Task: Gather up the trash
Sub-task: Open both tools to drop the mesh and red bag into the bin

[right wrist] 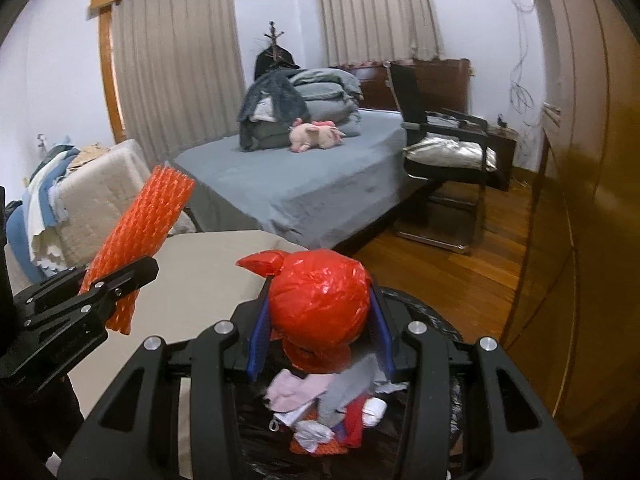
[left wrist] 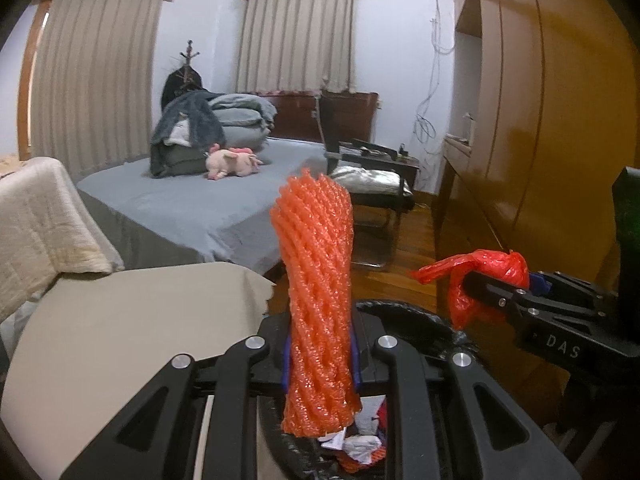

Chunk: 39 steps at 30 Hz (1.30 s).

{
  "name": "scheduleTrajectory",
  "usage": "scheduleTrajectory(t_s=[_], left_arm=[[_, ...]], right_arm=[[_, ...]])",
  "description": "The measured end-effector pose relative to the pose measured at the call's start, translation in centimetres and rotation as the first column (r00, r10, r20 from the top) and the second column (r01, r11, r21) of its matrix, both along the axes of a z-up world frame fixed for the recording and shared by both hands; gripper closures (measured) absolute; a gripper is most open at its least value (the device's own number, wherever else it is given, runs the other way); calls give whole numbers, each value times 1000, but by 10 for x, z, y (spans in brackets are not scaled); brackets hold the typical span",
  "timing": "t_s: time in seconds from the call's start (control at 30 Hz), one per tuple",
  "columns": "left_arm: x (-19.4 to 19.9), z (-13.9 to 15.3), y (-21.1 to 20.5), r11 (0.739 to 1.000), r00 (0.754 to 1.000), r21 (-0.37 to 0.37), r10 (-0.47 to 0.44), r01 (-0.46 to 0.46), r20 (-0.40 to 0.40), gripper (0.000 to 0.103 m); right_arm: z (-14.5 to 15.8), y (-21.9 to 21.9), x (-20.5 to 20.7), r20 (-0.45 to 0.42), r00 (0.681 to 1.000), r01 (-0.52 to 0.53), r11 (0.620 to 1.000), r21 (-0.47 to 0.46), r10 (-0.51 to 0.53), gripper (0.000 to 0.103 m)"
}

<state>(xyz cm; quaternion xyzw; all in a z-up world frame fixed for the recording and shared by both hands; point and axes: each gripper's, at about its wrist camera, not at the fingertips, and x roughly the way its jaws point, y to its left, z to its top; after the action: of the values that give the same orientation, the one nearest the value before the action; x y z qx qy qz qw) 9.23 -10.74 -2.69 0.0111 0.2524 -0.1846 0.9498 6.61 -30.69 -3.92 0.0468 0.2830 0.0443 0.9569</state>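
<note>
Left gripper (left wrist: pixel 320 360): clamped on an orange foam fruit net (left wrist: pixel 316 300), standing upright at frame centre.
Right gripper (right wrist: pixel 320 336): closed around a knotted red plastic bag (right wrist: pixel 320 300), centre of its view.
Bin (right wrist: pixel 432 320): black-lined, directly under both loads at the lower frame, already holding crumpled paper and scraps (right wrist: pixel 320 412).
Doing it well: bring each load inside the rim before letting go; the springy net could bounce out, so lower it first.

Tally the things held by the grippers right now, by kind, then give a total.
Orange foam net sleeve, in the left gripper: 1
Red knotted plastic bag, in the right gripper: 1
Total: 2
</note>
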Motion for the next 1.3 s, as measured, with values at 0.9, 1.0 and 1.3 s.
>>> scheduleTrajectory(t_s=[0.9,1.0,1.3], left_arm=[[49,-91,-26,995,979,-11,-96,96,-180,38],[47,-87,-19,996,982,-17,-87,86,-167,19],[37,-67,4,998,991,-24,-57,54,-125,13]], right_arm=[[-93,-25,48,-182,978,94,994,-52,-102,16],[-89,-26,45,-171,979,104,993,-54,-112,8],[-60,-27,29,-127,987,102,995,-8,-102,6]])
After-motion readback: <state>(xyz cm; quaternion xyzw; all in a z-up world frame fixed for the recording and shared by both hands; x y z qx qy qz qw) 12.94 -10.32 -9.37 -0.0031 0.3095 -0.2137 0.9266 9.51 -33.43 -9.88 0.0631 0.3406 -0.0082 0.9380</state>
